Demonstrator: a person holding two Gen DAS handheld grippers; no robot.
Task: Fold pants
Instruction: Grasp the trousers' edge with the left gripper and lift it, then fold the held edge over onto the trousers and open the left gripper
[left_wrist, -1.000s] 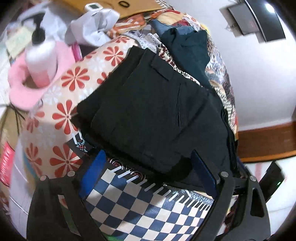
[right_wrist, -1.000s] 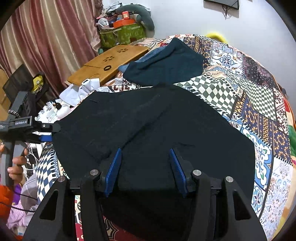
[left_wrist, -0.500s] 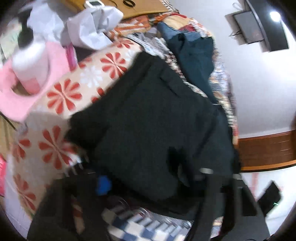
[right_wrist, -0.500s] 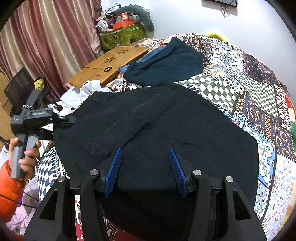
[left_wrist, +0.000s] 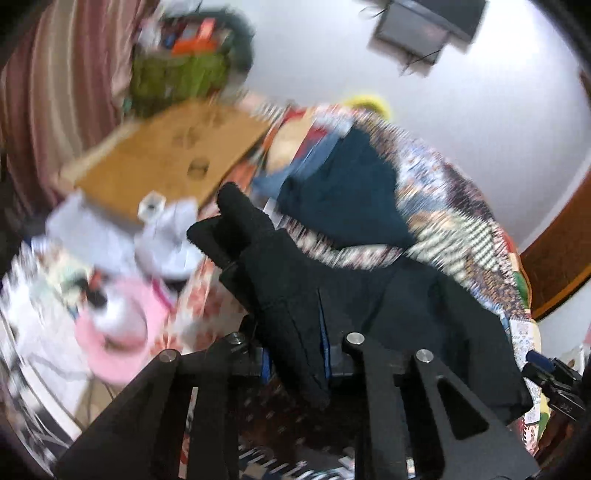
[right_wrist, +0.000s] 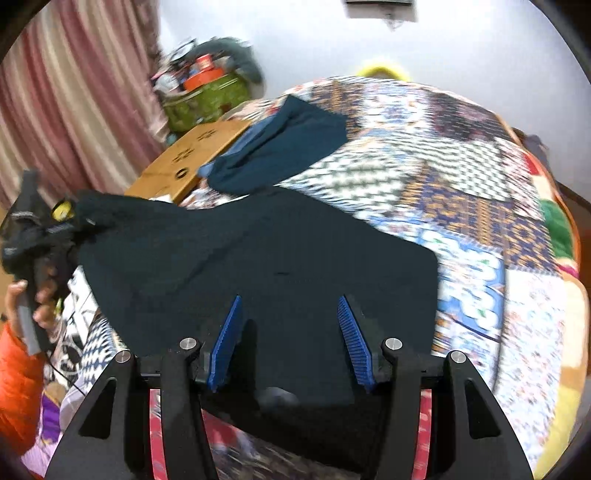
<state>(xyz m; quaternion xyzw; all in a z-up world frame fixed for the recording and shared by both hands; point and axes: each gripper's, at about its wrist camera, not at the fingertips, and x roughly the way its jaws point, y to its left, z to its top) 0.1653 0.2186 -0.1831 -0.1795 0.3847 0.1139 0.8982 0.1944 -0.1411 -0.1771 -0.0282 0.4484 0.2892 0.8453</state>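
- On the patchwork quilt (right_wrist: 476, 206), black pants (right_wrist: 258, 258) are spread.
- One corner is clamped and lifted by the left gripper (left_wrist: 295, 354).
- The right gripper (right_wrist: 291, 332) is held open over the cloth.

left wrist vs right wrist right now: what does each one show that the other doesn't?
Left wrist only: the left gripper shut on a bunched fold of the black pants, seen close up, plus a pink object and white clutter low on the left.

Right wrist only: the right gripper, jaws open over the spread pants, and the person's hand in an orange sleeve holding the other gripper at the lifted pants corner.

Both: the black pants, the dark teal garment, the wooden lap table, the patchwork quilt, the striped curtain.
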